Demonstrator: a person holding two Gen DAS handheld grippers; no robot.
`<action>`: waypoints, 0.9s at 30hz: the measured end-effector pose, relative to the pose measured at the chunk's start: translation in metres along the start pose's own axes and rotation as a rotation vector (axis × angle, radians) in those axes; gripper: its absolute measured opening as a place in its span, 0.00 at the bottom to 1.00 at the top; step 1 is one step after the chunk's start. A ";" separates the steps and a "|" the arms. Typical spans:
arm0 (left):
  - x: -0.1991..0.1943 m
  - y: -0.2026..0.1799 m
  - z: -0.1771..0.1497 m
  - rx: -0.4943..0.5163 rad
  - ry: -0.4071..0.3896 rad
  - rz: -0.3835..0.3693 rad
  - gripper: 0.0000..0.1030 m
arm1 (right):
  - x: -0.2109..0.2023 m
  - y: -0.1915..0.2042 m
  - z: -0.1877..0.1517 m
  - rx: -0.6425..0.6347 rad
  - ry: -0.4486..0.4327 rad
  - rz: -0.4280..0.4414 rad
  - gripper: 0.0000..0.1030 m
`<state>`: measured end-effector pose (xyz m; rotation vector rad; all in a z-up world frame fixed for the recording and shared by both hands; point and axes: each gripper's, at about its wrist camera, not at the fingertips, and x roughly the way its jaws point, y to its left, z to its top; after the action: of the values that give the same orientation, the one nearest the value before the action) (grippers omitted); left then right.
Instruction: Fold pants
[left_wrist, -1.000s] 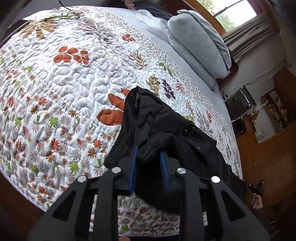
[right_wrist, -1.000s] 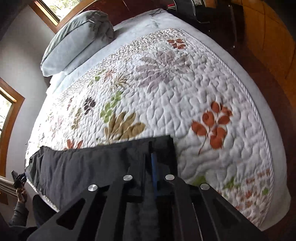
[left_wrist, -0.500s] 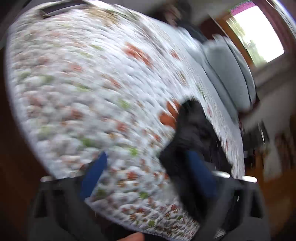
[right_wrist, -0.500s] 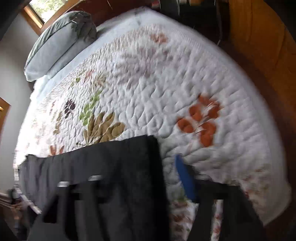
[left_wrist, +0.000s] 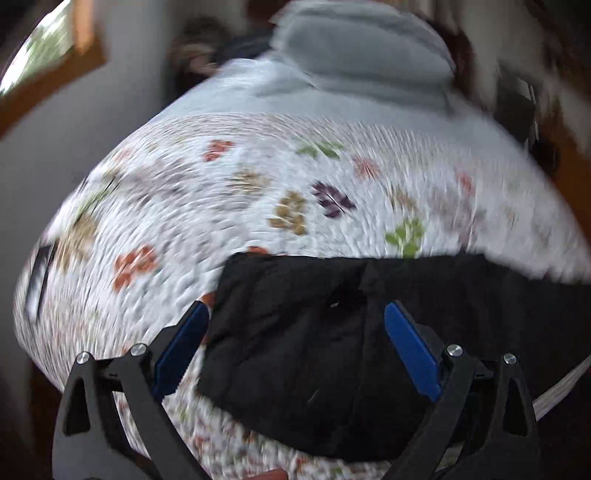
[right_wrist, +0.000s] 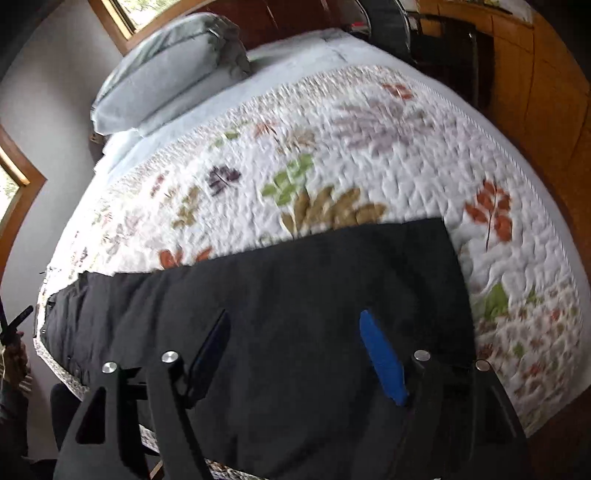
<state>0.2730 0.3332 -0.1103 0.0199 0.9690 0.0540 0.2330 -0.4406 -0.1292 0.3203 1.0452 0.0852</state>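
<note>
Black pants lie stretched along the near edge of the bed on a white leaf-patterned quilt. In the left wrist view their waist end lies flat below my left gripper, which is open and empty above it. My right gripper is open and empty above the leg end, whose hem edge lies to its right. The left wrist view is blurred by motion.
Grey pillows sit at the head of the bed, also in the left wrist view. Wooden cabinets stand beyond the bed's right side. The person's left hand with the other gripper shows at the far left.
Both grippers have opened and let go of the pants, which now lie flat on the quilt. The left gripper swung round to face the pillows; the right pulled back slightly.
</note>
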 end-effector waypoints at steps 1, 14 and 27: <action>0.011 -0.007 0.001 0.021 0.026 -0.005 0.92 | 0.003 -0.003 -0.004 0.009 0.013 -0.015 0.71; 0.082 0.003 -0.026 -0.046 0.156 -0.071 0.53 | 0.014 -0.050 -0.025 0.068 0.065 -0.093 0.50; 0.017 0.024 -0.059 -0.131 0.036 -0.070 0.95 | -0.075 -0.145 -0.093 0.491 -0.127 0.145 0.82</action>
<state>0.2334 0.3579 -0.1564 -0.1366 0.9999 0.0533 0.1030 -0.5743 -0.1526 0.8360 0.9062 -0.0639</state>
